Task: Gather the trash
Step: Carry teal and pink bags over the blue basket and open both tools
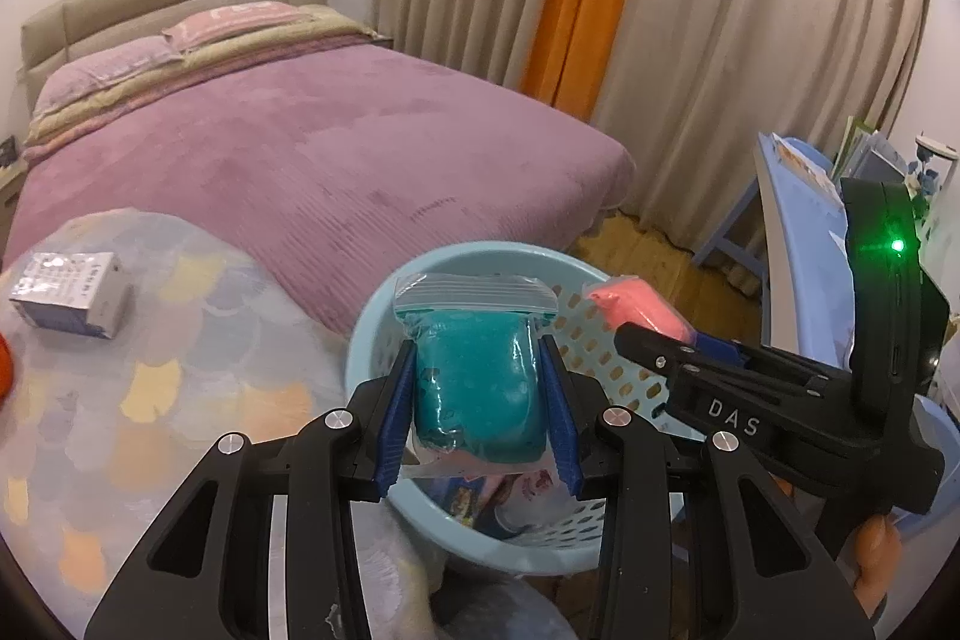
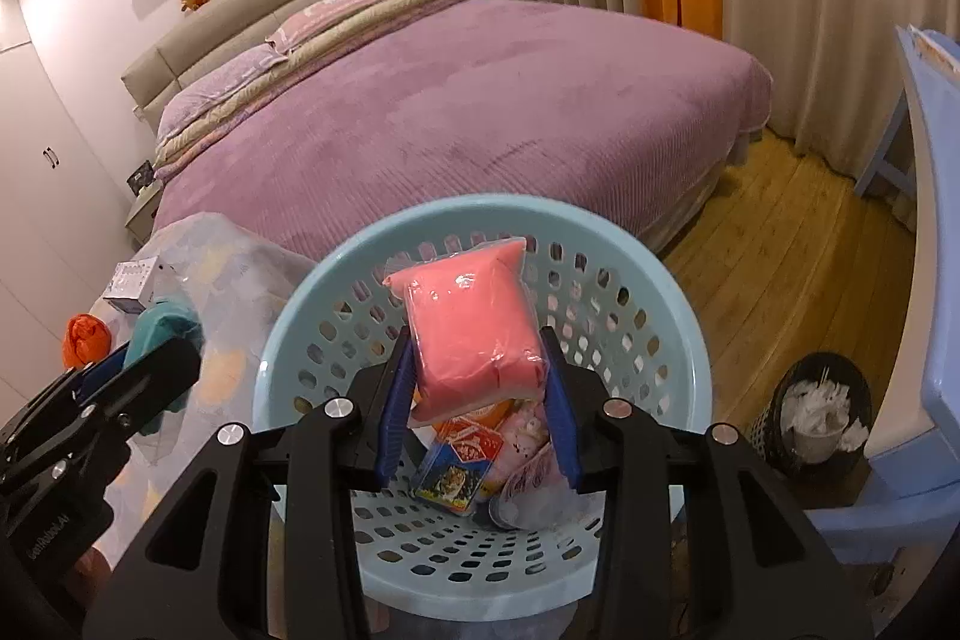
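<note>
Left wrist view: left gripper [image 1: 477,394] clamped on a teal bag [image 1: 480,382], zip strip up, pinched between both blue pads. Just past the fingertips and below, the blue basket [image 1: 384,304], holed wall showing. Off to the right of the fingers, right gripper [image 1: 636,325] with a pink bag [image 1: 636,301] in its tips, over the same rim. Left of the fingers, a patterned cover [image 1: 180,370] with a small box [image 1: 69,295] on it. Far ahead, a purple bed [image 1: 312,148] and curtains [image 1: 720,10].

Right wrist view: right gripper [image 2: 477,382] closed on the pink bag [image 2: 474,334], held right above the basket [image 2: 288,334]. Beneath the fingertips, wrappers [image 2: 462,466] already lying at the bottom. Left of the fingers, left gripper [image 2: 153,352] with the teal bag [image 2: 168,316], and an orange lump [image 2: 87,337] farther out on the cover. Right of the fingers, a black bin [image 2: 819,415] on the wood floor [image 2: 780,250].

Step in hand, by the look of it: dropping both bags. Next: open each pair of fingers squarely over the basket, then go back for the box and orange lump.
</note>
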The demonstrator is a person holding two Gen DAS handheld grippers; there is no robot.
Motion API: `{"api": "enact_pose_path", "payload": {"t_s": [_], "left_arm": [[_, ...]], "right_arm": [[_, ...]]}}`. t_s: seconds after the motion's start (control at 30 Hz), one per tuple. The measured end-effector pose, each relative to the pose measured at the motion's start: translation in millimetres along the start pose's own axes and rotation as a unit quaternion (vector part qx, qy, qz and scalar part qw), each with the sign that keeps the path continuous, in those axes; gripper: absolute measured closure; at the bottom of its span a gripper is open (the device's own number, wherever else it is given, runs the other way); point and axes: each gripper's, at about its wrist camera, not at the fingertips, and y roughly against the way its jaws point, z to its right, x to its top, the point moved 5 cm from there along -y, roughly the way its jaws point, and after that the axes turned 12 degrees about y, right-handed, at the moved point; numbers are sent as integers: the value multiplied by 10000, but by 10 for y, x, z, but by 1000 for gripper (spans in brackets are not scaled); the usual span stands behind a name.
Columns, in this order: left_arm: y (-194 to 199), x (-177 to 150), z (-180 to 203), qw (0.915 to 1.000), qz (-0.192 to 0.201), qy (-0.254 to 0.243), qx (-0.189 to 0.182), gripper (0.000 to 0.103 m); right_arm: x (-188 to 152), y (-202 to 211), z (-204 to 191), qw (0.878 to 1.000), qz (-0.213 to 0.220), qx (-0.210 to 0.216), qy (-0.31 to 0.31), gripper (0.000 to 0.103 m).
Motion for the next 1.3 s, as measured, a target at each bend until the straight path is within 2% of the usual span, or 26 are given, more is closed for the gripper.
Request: {"api": "enact_pose_path", "payload": {"t_s": [0.07,0.1,0.17,0.2,0.33,0.4,0.43,0.53,0.6,0.93,1.3], "left_arm": [[-55,-15,28,9999,-30,-17,114,65],[-81,-22,30,9999,-44,-27,158,65],[-68,-43,68,9999,-59,-15,126,65],[-78,-44,72,9999,-63,-11,120,65],[-88,-50,87,9999,-88,15,108,65],[-100,-45,99,9999,-58,6,152,64],[-103,-51,114,9999,-60,-3,151,62],[-62,-71,126,9999,-22,23,98,47],[-21,-76,137,10000,34,10,76,46],[304,-76,-3,9993,291,235,-30,34],[683,-117,-356,9966,592,573,54,33]], "right_arm": [[-28,-16,-2,10000,-33,25,-51,65],[-49,-38,27,9997,-86,172,-150,65],[-63,-60,64,9994,-111,234,-221,65],[-67,-59,88,9996,-105,130,-227,65],[-65,-41,108,9996,-52,106,-259,53],[-73,-6,113,9997,-13,81,-240,53],[-75,1,115,9997,-4,67,-232,53],[-76,43,104,9997,26,85,-223,53],[-77,69,95,9998,45,81,-193,53],[-52,254,-174,9995,239,86,167,53],[-48,333,-589,9978,312,270,514,53]]}}
